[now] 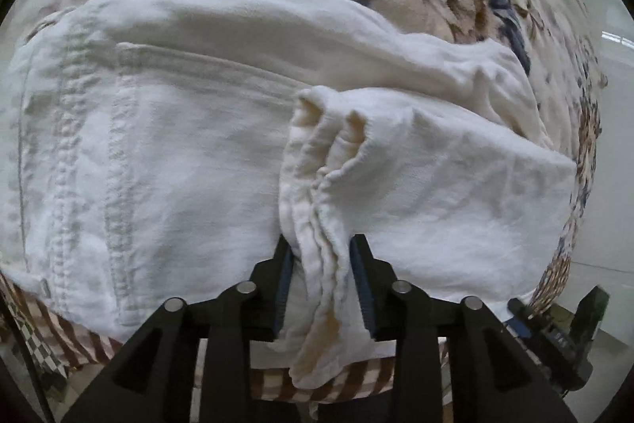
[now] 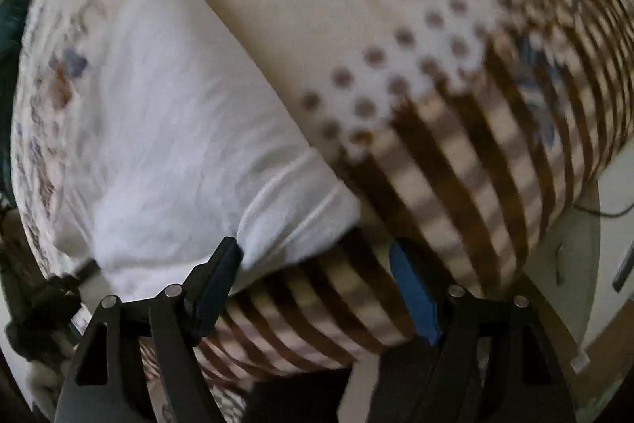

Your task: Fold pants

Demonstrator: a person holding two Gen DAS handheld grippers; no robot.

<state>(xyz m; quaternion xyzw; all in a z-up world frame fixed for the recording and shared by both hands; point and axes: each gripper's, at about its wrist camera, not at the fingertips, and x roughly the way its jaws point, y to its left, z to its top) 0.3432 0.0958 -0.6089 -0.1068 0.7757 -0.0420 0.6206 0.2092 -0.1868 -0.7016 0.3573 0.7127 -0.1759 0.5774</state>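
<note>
Still, the left gripper [image 1: 321, 266] only loosely straddles the white pants' bunched hems [image 1: 317, 193] (right gripper [image 2: 317, 260] spread, empty, at six o'clock); layers may slip free.

White pants [image 1: 190, 145] lie folded on the bed, stitched pocket up, with bunched leg hems stacked across them toward 4 o'clock.

We look steeply down from both wrist cameras, very near the bed. Both views share the white pants [image 1: 178, 145] [image 2: 158, 145] and the brown striped sheet [image 1: 348, 383] [image 2: 455, 185].
</note>
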